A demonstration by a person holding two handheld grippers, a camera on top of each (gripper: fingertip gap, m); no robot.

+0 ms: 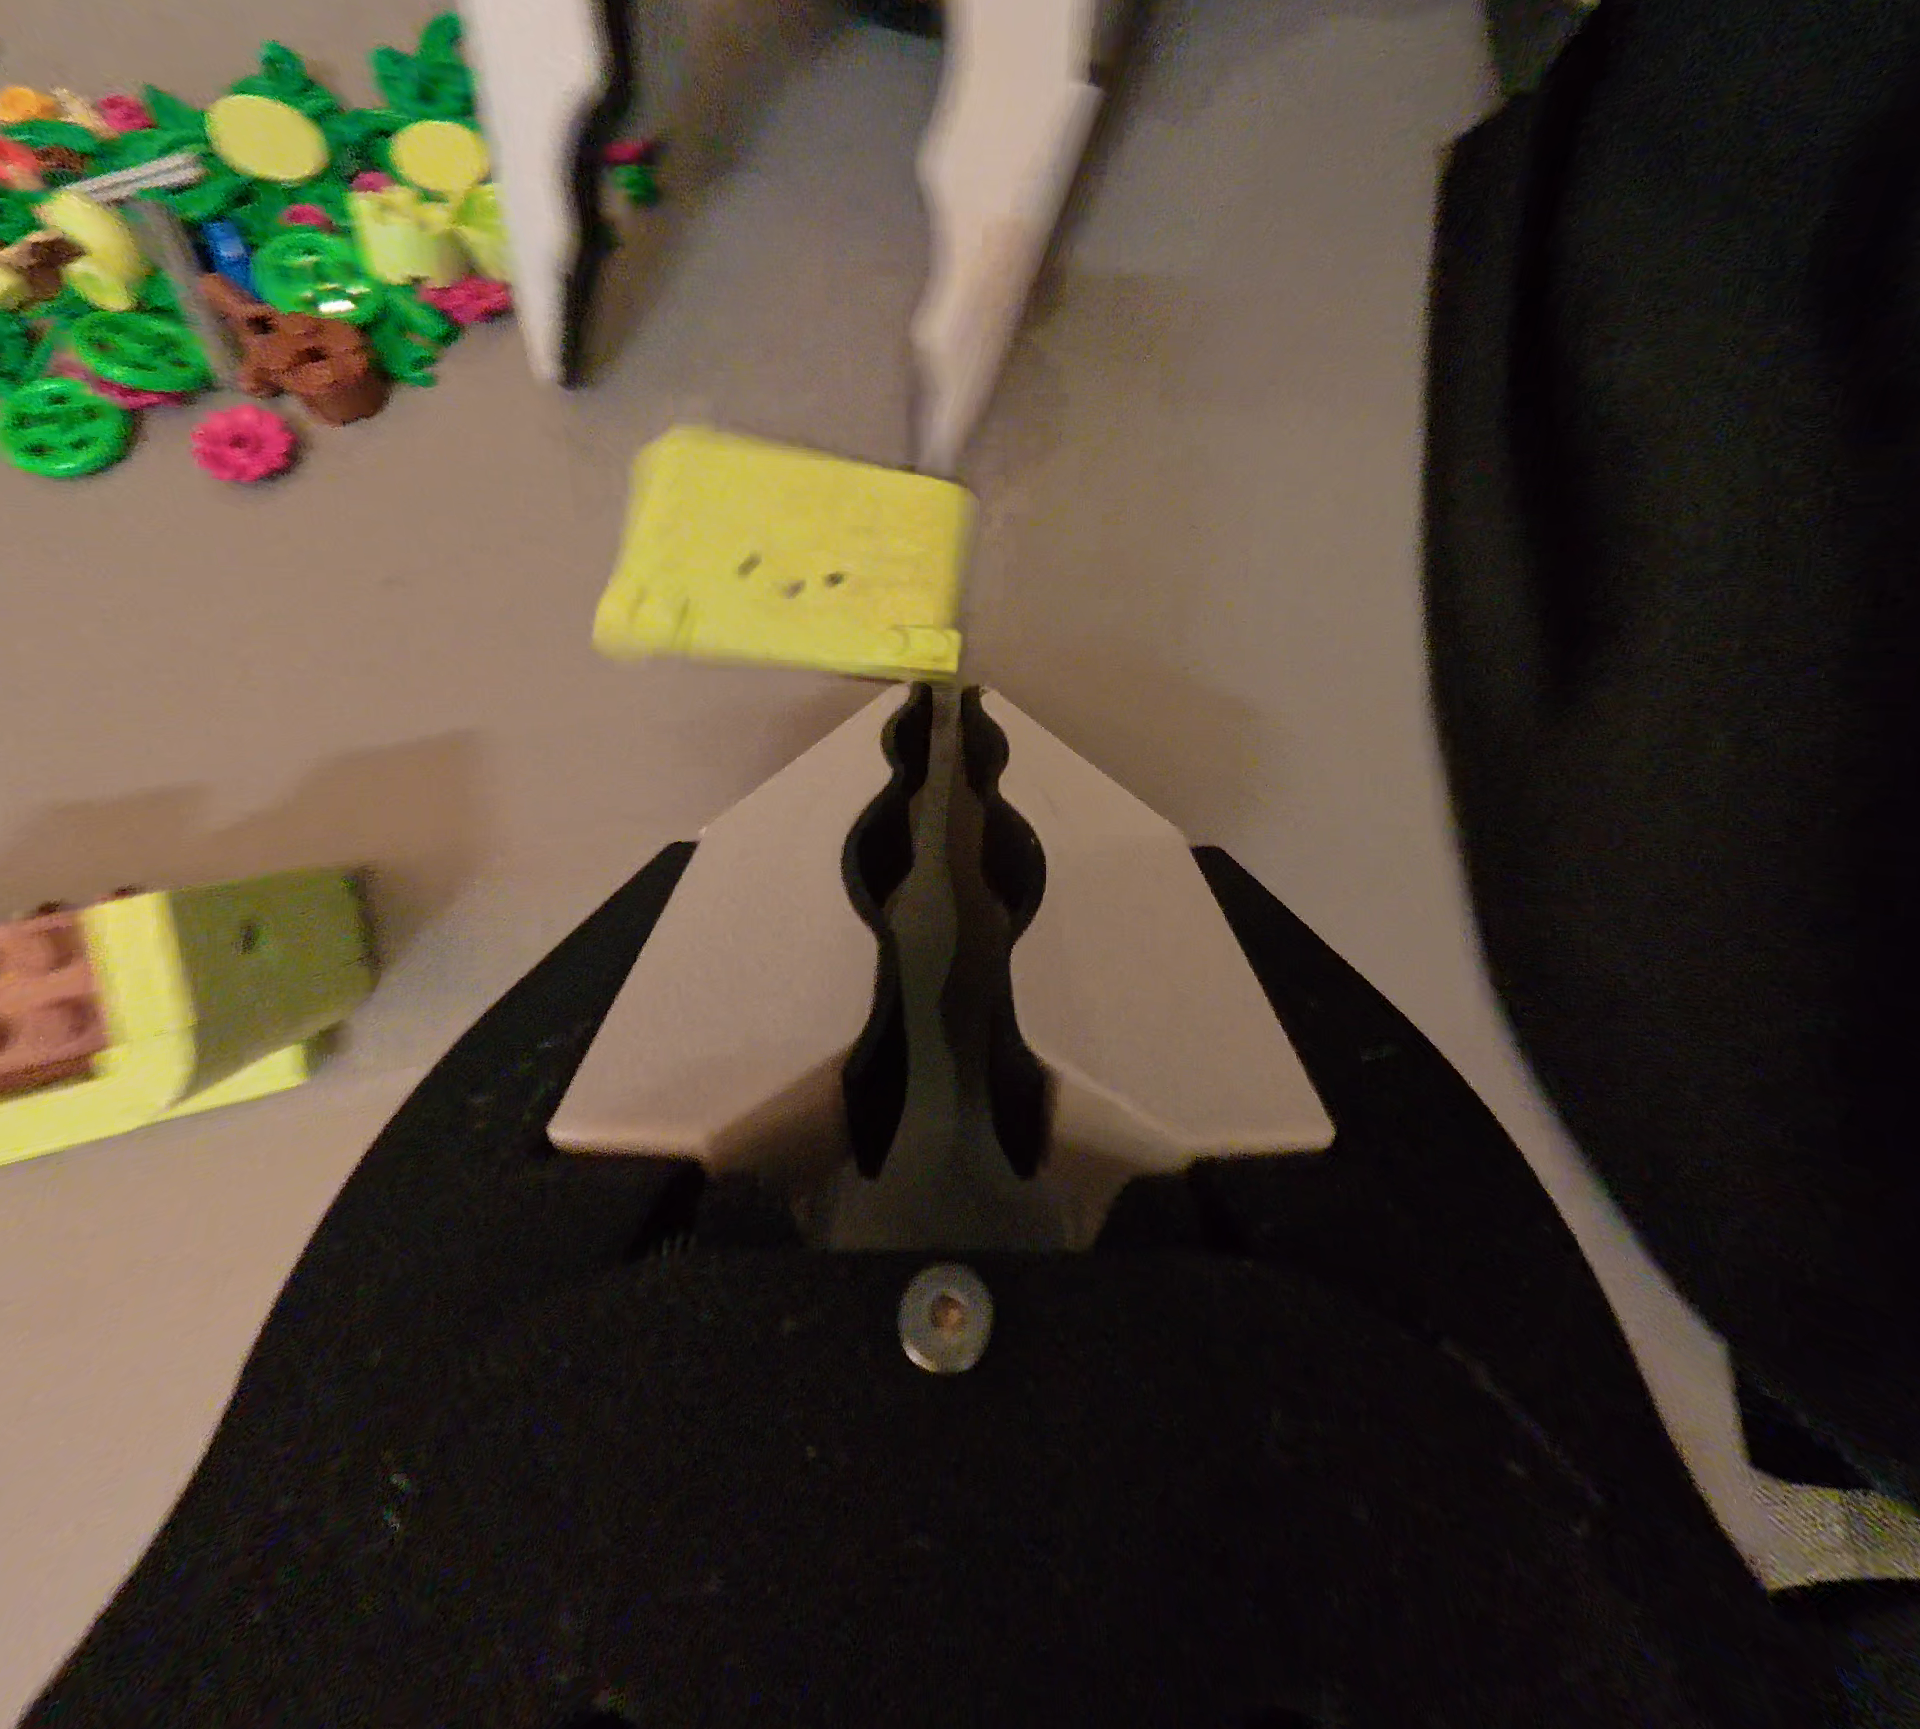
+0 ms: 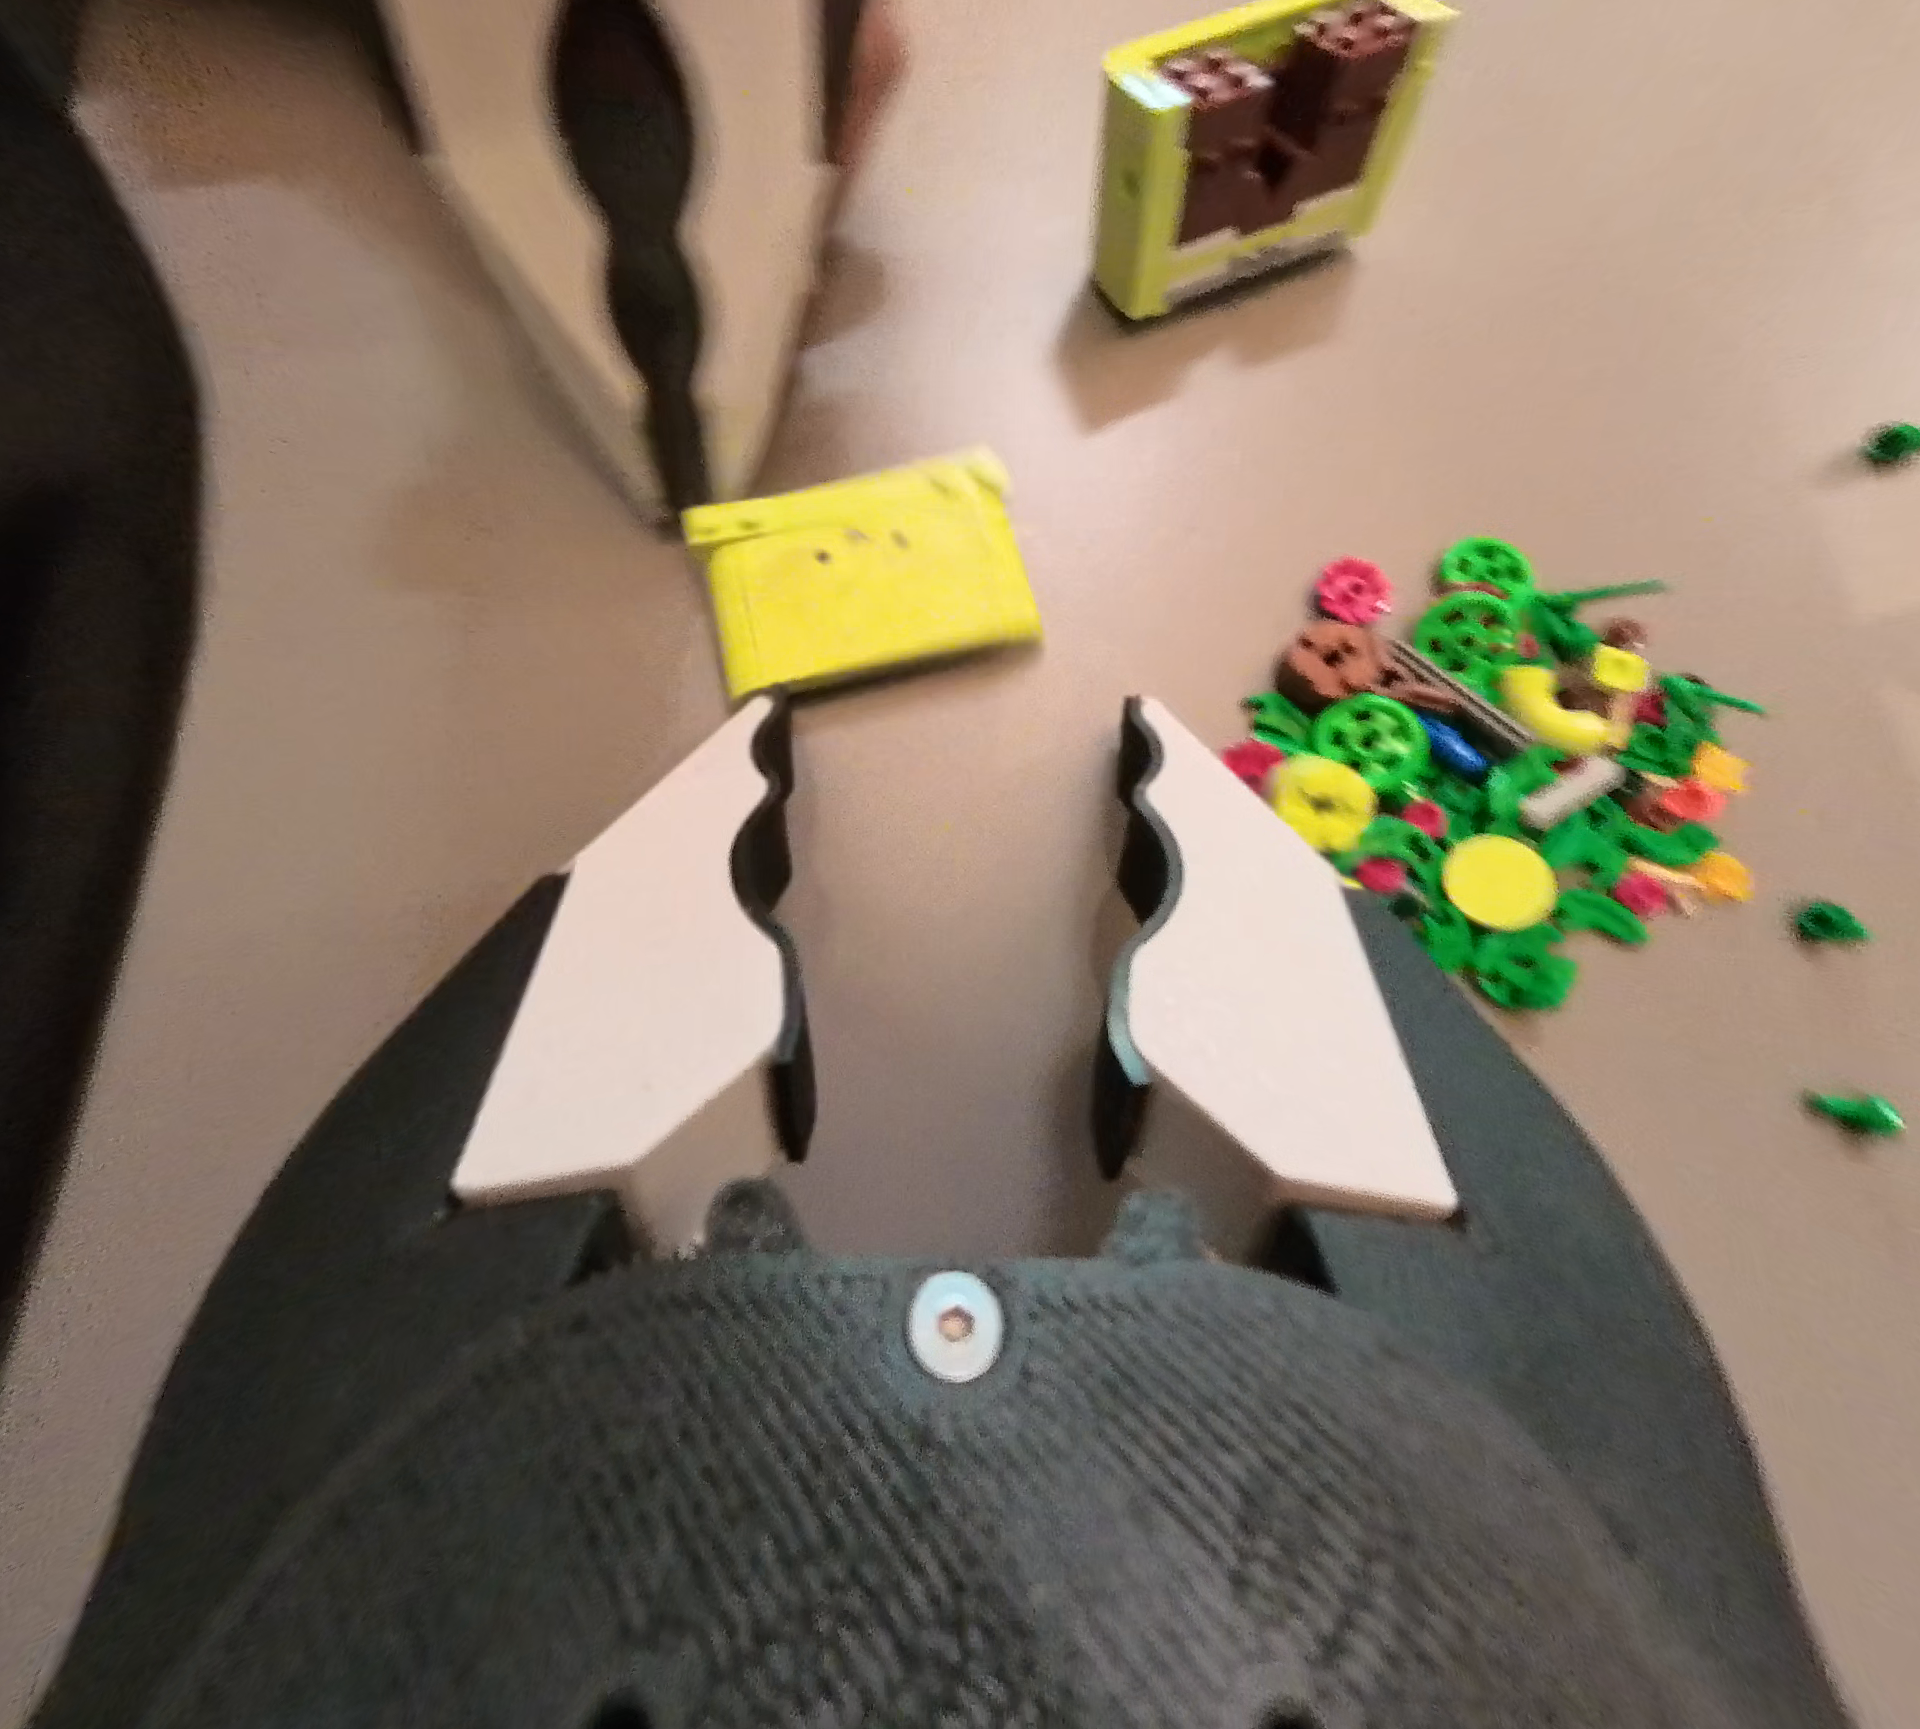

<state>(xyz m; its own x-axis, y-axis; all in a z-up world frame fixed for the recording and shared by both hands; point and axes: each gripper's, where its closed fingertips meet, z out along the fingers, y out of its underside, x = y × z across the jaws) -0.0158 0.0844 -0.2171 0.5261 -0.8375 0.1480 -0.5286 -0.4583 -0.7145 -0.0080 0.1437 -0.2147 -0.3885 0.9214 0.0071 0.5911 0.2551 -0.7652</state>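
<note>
The left gripper (image 1: pixel 940 692) has its jaws drawn almost fully together, with only a thin slit between the wavy black pads. Its tips sit at the near corner of a flat yellow-green panel (image 1: pixel 784 562) that lies on the beige table (image 1: pixel 1195 453). Whether the tips pinch that corner or merely touch it cannot be told, since the contact point is small and blurred.

The right gripper (image 2: pixel 951 718) is wide open and holds nothing. The right wrist view places its left fingertip just beside the opposite edge of the same panel (image 2: pixel 868 583), with its right fingertip over bare table.

Other items on the table:
- A yellow-green box (image 2: pixel 1273 147) stands well apart from the panel, with brown bricks (image 2: pixel 1283 121) stacked in it.
- A pile of small pieces (image 2: pixel 1496 775) (green wheels, pink flowers, yellow discs) lies near the right gripper's right finger.

Probable faults from this state:
1. Slip: the panel is thin and lies flat. A hold on one corner only would probably let it pivot or drop if lifted.
2. Push-away: if the open right gripper closes with one finger at the panel's edge, the panel is likely to slide rather than seat between the pads.
3. Scatter: a sideways sweep of the right gripper could knock the pile.
4. Collision: both grippers work the same small panel, so finger contact is a risk.
</note>
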